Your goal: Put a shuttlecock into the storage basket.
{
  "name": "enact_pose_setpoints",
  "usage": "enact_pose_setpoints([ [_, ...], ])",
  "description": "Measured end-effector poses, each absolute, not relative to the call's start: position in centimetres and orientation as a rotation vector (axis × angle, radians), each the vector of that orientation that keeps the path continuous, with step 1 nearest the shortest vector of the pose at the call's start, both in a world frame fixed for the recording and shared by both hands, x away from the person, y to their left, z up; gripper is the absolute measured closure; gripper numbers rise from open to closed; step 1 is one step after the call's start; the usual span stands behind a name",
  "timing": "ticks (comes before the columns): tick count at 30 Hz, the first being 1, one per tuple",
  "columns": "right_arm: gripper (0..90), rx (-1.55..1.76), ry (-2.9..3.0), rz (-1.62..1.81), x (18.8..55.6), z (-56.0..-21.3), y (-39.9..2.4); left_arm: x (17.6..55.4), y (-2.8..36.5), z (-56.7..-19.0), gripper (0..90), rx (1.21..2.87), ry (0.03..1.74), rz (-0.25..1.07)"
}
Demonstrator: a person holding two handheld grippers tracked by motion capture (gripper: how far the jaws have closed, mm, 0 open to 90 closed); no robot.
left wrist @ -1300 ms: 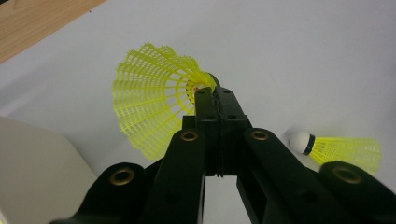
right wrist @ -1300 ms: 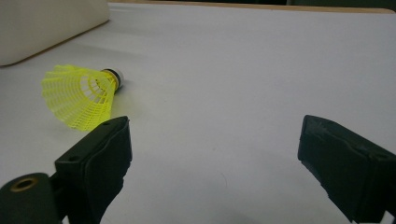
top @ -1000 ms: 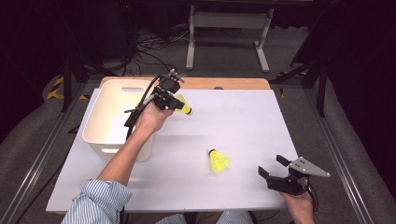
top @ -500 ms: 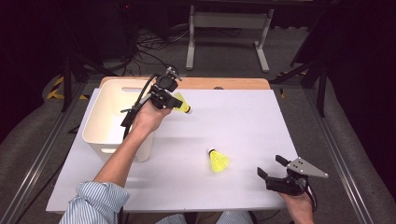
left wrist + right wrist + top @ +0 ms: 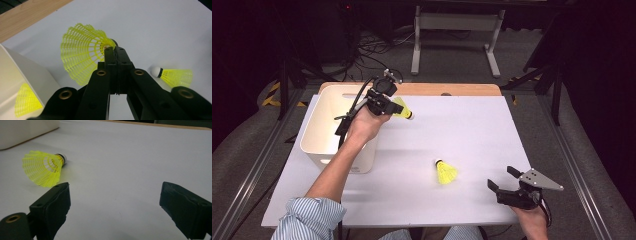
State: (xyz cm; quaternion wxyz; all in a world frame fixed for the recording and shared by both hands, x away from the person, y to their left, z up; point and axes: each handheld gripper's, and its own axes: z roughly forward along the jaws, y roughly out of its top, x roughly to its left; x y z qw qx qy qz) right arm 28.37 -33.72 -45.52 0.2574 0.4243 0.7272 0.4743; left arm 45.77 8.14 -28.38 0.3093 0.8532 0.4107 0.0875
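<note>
My left hand-held gripper (image 5: 398, 107) is clamped on a yellow shuttlecock (image 5: 401, 108), holding it just beside the white bin (image 5: 319, 145) at the table's left edge. It is not in yet. My right hand-held gripper (image 5: 503, 178) waits wide apart at the near right corner. A second shuttlecock (image 5: 444, 172) lies nearby, untouched.
</note>
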Motion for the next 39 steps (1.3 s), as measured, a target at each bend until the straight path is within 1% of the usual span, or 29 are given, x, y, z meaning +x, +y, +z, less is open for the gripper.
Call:
enact_pose_setpoints([
  [17, 10.3, 1.151, 1.972, 1.287, 28.3, -45.5, -33.7, 45.1, 10.2, -27.4, 90.0, 2.207, 1.097, 0.221],
  [39, 10.3, 1.155, 1.972, 1.284, 28.4, -45.5, -33.7, 44.5, 13.1, -26.5, 90.0, 2.145, 1.137, 0.244],
])
